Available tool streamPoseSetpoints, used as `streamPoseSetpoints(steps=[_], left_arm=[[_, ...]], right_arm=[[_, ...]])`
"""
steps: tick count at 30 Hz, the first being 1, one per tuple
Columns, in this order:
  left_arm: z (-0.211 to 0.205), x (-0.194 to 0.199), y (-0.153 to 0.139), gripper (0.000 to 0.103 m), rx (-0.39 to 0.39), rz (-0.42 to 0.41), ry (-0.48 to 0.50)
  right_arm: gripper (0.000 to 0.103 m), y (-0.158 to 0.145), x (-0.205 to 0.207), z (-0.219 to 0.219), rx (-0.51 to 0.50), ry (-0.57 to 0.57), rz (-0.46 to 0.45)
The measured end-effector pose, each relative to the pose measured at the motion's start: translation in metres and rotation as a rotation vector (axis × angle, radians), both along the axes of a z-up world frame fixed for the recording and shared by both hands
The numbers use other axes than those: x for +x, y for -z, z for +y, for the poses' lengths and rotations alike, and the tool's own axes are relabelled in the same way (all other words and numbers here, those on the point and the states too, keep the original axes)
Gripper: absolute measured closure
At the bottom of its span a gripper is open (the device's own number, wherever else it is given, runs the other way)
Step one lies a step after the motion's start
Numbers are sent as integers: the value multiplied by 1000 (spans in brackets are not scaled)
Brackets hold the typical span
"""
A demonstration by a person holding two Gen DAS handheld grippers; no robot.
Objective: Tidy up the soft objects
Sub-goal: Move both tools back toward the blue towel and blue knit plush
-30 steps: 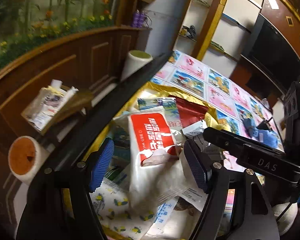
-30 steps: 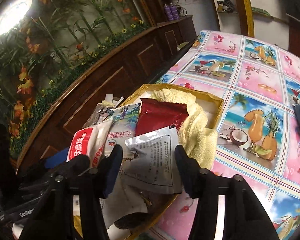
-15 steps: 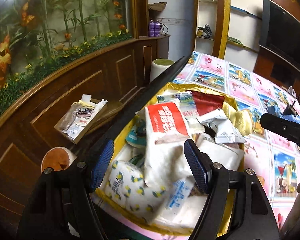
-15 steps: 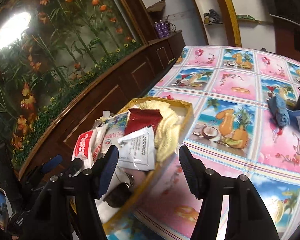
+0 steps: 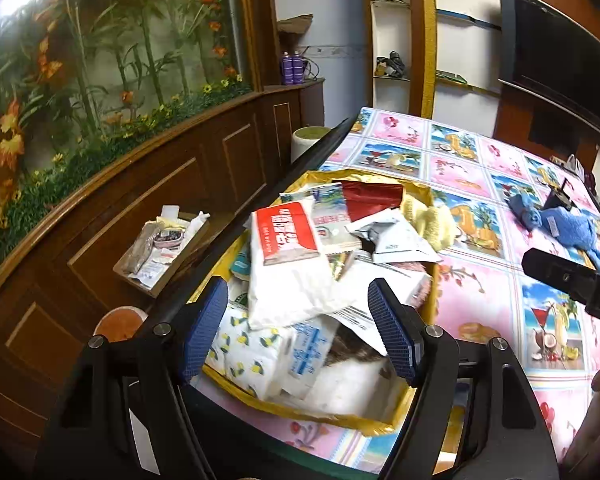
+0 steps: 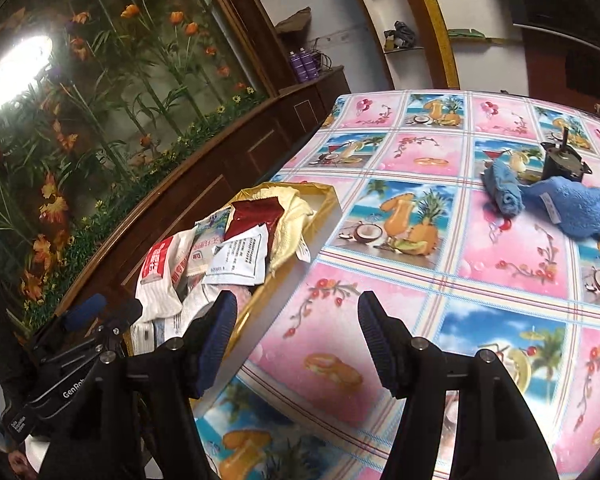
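Left claw wide, gripping nothing; hovers over near end of gold box on counter; box heaped with soft packets: white pack with red label on top, dark red pouch at 12 o'clock, yellow cloth at 1 o'clock, lemon-print pack at the near edge. Right claw wide, empty, above bare counter just beside box at its 3 o'clock. Blue towels well apart from box, at right claw's 2 o'clock; dark block touching them, possibly a small motor, too small to confirm.
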State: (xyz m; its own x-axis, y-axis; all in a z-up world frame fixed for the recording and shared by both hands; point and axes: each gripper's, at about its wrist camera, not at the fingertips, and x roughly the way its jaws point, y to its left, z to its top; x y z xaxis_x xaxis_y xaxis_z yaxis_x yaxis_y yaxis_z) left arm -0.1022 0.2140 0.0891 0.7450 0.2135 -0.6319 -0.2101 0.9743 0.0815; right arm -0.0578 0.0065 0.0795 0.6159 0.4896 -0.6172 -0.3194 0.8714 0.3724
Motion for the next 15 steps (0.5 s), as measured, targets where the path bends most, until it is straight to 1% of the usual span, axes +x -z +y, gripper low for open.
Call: streamPoseSetpoints(steps=[4,15], left_arm=[[-11,-4,-3,29,30,-1,18],[-34,-8,-1,30,65,19,61]], right_arm=[[40,3,-7,-9,-3,8,6],[40,11,-14,-46,-2,71,22]])
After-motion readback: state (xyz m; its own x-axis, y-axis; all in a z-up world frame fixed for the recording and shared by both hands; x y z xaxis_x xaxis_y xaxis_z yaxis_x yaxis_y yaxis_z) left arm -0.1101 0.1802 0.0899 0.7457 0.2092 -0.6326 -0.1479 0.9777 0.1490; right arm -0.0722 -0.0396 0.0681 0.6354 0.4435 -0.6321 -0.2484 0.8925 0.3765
